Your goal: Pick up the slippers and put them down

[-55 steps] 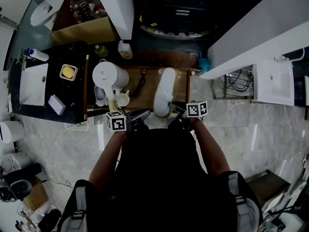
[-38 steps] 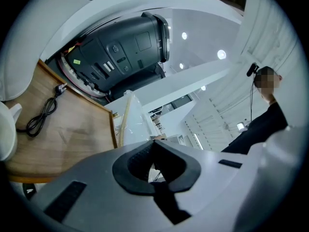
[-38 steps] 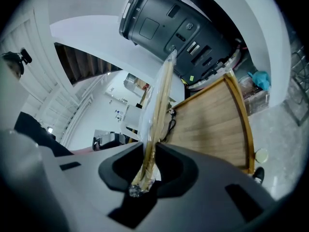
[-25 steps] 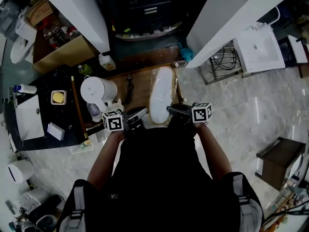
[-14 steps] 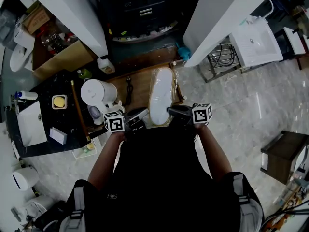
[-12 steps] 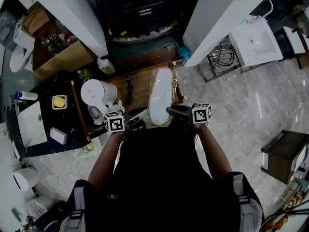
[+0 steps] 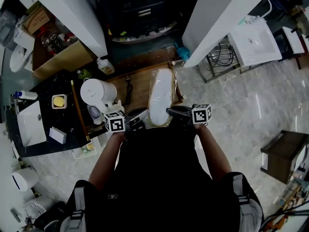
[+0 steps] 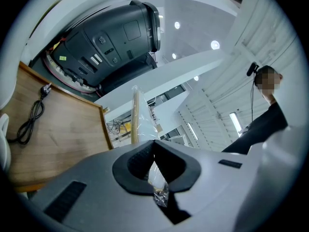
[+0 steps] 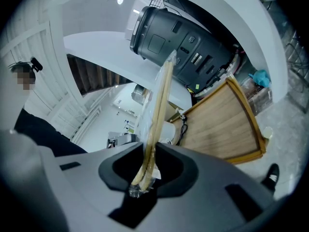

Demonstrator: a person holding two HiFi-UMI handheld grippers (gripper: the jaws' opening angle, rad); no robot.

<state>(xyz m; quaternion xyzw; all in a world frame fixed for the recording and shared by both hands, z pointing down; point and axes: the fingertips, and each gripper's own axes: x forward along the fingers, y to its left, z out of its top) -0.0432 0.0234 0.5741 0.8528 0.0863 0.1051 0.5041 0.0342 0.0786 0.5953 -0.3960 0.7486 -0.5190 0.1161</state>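
Nothing moved. Plastic-wrapped pale slippers (image 7: 161,96) ran lengthwise away from me, near end between both grippers: left gripper (image 7: 144,113) pinched the wrap, right gripper (image 7: 170,111) clamped the soles.

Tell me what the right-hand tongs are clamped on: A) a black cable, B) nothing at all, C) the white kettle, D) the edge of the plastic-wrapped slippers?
D: in the right gripper view the right tongs pinch the thin tan edge of the wrapped slippers.
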